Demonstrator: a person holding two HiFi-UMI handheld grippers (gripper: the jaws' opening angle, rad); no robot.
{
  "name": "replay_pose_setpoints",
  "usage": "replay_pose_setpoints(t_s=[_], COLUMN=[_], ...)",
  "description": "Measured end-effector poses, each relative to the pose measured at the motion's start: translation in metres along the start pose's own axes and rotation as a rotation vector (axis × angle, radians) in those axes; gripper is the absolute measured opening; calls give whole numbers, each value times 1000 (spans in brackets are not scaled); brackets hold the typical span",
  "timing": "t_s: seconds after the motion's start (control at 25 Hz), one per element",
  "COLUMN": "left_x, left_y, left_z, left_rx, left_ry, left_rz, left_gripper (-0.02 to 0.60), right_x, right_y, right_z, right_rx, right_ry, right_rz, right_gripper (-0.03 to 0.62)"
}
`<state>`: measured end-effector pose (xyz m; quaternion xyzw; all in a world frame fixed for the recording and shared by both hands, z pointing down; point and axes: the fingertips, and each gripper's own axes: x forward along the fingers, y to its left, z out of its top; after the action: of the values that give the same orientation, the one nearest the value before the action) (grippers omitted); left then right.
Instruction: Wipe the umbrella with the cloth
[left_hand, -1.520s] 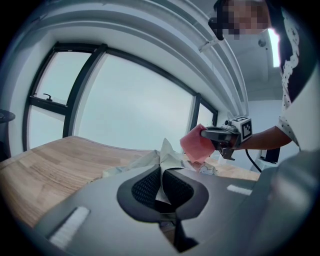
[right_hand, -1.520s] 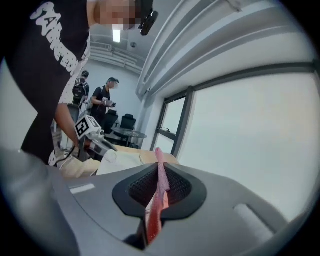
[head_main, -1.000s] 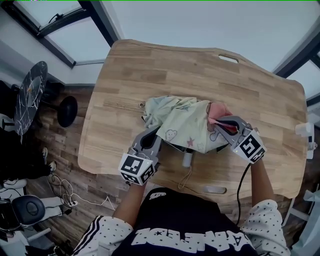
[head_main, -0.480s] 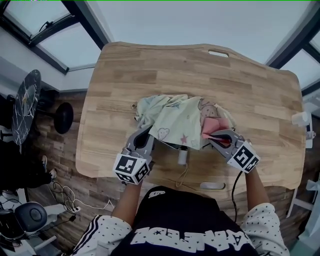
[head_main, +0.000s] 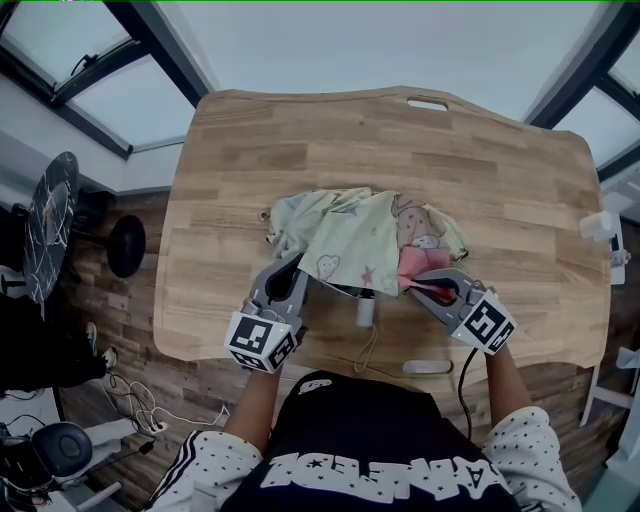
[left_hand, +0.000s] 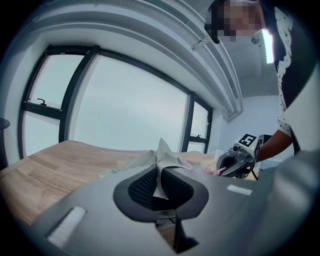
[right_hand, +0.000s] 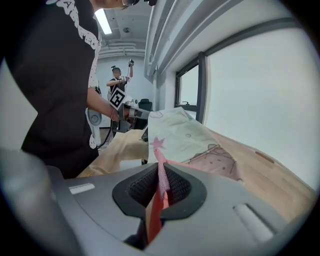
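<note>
Spotted in head view: collapsed umbrella (head_main: 345, 235) centred on desk (head_main: 250, 150), left gripper (head_main: 290, 272) clenched on its pale canopy edge, right gripper (head_main: 418, 286) grasping pink cloth (head_main: 412, 265) beside it, with fabric between fingers (left_hand: 142, 187) legible only in gripper views.

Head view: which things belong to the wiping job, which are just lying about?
Job: umbrella, pink cloth, left tool shut on the umbrella, right tool shut on the cloth.
Lying about: white object at right edge of table, black stool, floor cables.
</note>
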<state>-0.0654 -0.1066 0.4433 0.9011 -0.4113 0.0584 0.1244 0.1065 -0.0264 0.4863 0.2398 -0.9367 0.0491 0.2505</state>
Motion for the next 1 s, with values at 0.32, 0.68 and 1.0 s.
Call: replay_pose_setpoints(t_s=[0.32,0.68,1.0], left_x=[-19,-21,-8], left_y=[-5,-45,-95], left_z=[14,73,88], left_rx=[15,120,162], left_ry=[-21,-127,-51], left_rz=[-6,-81,-251], left_gripper=[3,0,1], right_x=[-21,-63,-129], right_y=[-5,-20,-52], right_z=[40,109,152], right_rx=[106,190,357], right_ry=[-149,-350,-586], right_rz=[-88,-208,-335], right_gripper=[28,28,26])
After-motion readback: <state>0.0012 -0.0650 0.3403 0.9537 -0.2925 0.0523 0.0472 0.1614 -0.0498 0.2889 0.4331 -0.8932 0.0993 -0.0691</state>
